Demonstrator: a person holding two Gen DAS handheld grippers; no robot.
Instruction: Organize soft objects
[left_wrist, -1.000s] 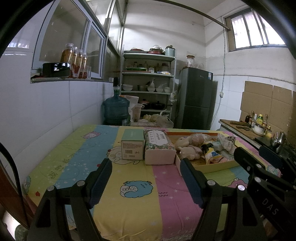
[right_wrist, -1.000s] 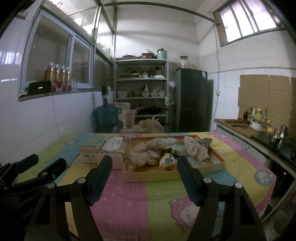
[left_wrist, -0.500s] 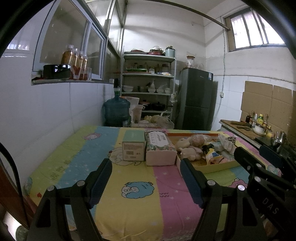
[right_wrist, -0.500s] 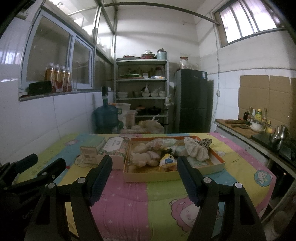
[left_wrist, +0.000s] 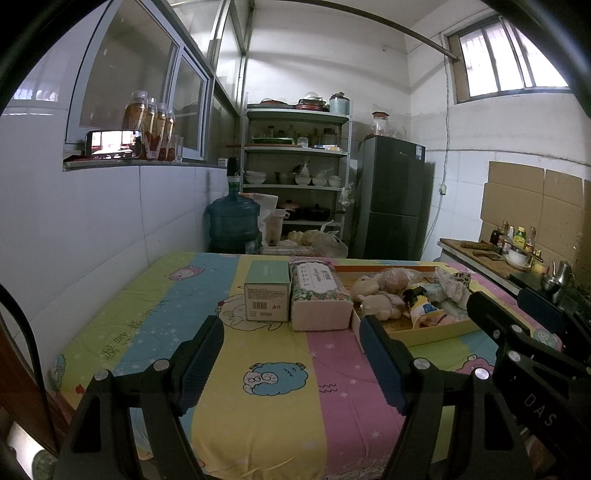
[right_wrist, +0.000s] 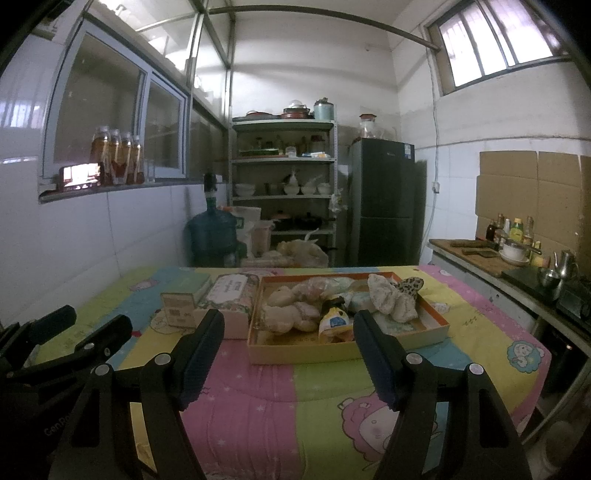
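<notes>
Beige plush toys (right_wrist: 291, 314) heaped in shallow orange tray (right_wrist: 347, 349), patterned fabrics (right_wrist: 391, 299) alongside

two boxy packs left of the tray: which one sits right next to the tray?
The floral tissue pack, white-ended with a label on top, sits beside the tray. The teal box, barcode facing the camera, is one place further left.

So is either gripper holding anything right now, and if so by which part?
Nothing is held. The left gripper and the right gripper both stand open over the quilt, short of the tray.
</notes>
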